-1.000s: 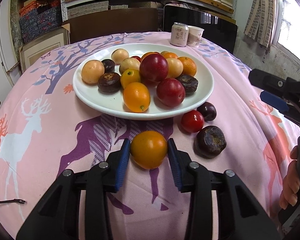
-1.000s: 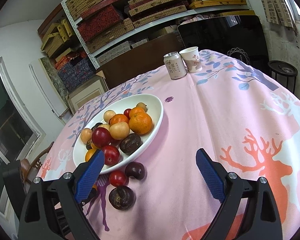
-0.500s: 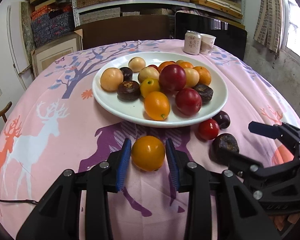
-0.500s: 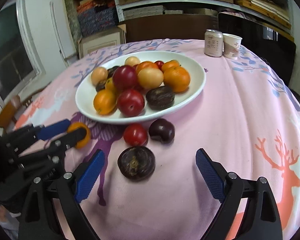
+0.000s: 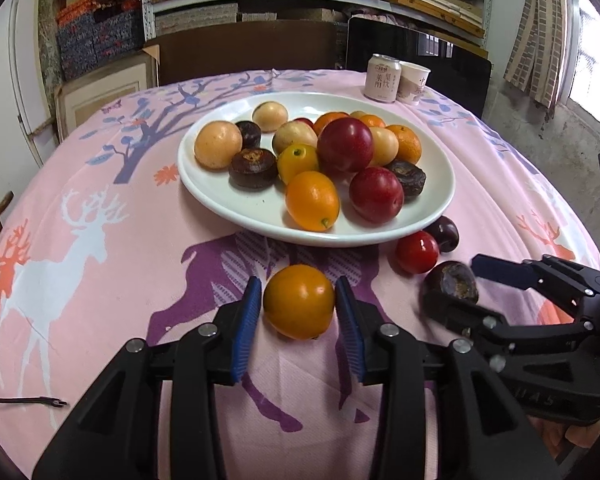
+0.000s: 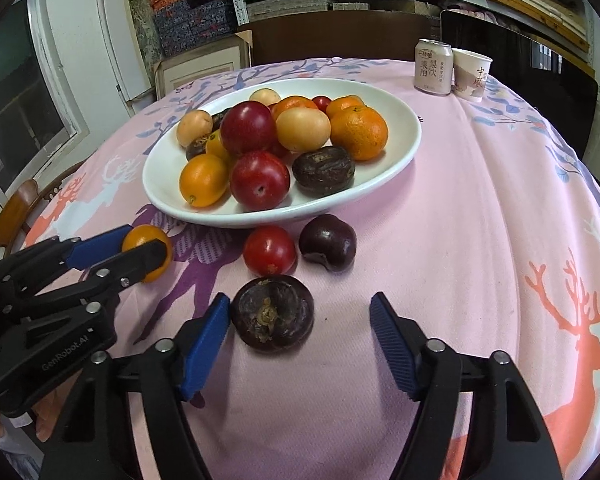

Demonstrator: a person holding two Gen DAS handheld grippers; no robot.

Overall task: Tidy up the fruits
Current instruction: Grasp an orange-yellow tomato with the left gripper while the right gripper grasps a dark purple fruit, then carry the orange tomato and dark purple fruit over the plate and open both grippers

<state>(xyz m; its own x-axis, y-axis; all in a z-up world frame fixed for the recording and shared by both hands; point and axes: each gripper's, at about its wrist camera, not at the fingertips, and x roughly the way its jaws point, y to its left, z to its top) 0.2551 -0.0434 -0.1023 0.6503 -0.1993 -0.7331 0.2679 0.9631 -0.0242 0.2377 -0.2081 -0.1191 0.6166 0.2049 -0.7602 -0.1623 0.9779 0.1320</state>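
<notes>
left gripper (image 5: 299, 314) pads flank the orange fruit (image 5: 299, 301) on the tablecloth (image 5: 100, 280) below the plate's (image 5: 228, 204) near rim; contact unclear. right gripper (image 6: 300, 332) spread wide around the dark wrinkled fruit (image 6: 274, 312), its near side hidden.

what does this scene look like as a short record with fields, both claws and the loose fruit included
surface: pink deer-print tablecloth
plate: white plate, piled with orange, red, tan and dark fruits
left claw: left claw, blue pads on both sides of the orange fruit, gripping it
right claw: right claw, open around the dark wrinkled fruit, left pad touching or nearly so, right pad clear
loose fruit by plate: red fruit, dark purple fruit
far edge: drink can, paper cup
</notes>
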